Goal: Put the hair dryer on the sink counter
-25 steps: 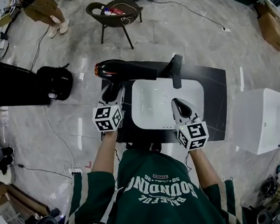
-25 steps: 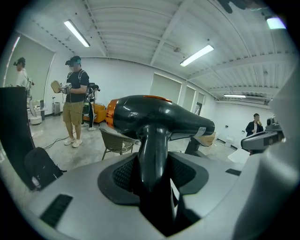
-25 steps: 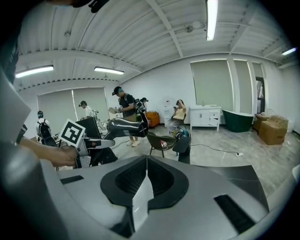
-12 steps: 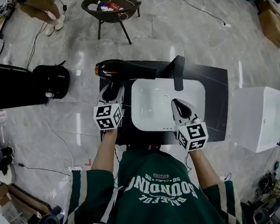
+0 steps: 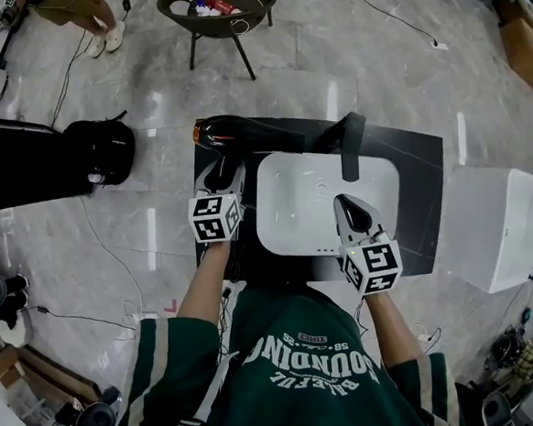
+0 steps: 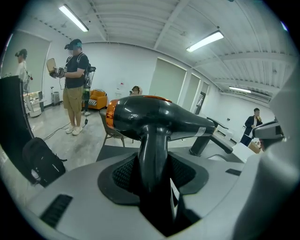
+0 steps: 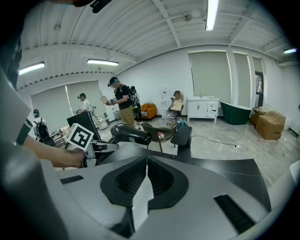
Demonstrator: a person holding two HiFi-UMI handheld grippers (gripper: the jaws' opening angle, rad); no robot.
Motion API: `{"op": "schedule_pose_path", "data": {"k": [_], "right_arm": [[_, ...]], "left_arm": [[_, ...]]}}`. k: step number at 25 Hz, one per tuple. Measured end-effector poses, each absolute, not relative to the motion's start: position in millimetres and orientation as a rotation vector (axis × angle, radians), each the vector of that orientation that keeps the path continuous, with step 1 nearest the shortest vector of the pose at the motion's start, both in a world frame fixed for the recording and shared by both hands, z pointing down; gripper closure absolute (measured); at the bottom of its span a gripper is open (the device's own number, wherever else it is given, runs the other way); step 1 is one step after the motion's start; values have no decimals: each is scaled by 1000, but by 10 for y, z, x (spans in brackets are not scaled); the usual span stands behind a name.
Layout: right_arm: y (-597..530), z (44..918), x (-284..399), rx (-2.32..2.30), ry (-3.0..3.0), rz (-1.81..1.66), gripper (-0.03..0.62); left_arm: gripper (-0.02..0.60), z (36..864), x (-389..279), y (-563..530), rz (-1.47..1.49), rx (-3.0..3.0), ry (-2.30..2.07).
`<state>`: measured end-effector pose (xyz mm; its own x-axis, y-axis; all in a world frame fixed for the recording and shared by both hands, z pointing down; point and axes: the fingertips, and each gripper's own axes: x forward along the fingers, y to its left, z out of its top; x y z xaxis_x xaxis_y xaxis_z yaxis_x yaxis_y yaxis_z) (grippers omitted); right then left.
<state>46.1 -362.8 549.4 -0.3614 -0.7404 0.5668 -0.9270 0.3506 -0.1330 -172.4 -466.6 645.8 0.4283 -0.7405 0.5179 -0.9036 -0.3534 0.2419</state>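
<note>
One glossy black hair dryer [image 5: 251,133] with an orange rear ring, one white rectangular basin [image 5: 302,195], one black angular faucet [image 5: 351,146], one black worktop [image 5: 420,177]. Two grey claws: left claw [image 5: 222,172], right claw [image 5: 350,205]. One black backpack [image 5: 101,152], one dark round chair [image 5: 219,14].

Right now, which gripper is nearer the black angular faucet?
Right. The right gripper hangs over the white basin before the faucet; the left gripper, gripping the black hair dryer, sits farther aside.

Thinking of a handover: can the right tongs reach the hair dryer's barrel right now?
Probably yes: the right tongs hover shut and empty over the basin, the hair dryer just beyond; only the faucet stands near.
</note>
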Motion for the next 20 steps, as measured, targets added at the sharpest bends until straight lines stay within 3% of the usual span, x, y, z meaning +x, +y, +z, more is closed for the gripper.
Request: {"op": "schedule_pose_path", "data": {"k": [20], "right_arm": [[-3478,5667,579,1495,-2097,655,549]], "left_arm": [[390,7275,-1820,-4918,622,2053,-1469]]}}
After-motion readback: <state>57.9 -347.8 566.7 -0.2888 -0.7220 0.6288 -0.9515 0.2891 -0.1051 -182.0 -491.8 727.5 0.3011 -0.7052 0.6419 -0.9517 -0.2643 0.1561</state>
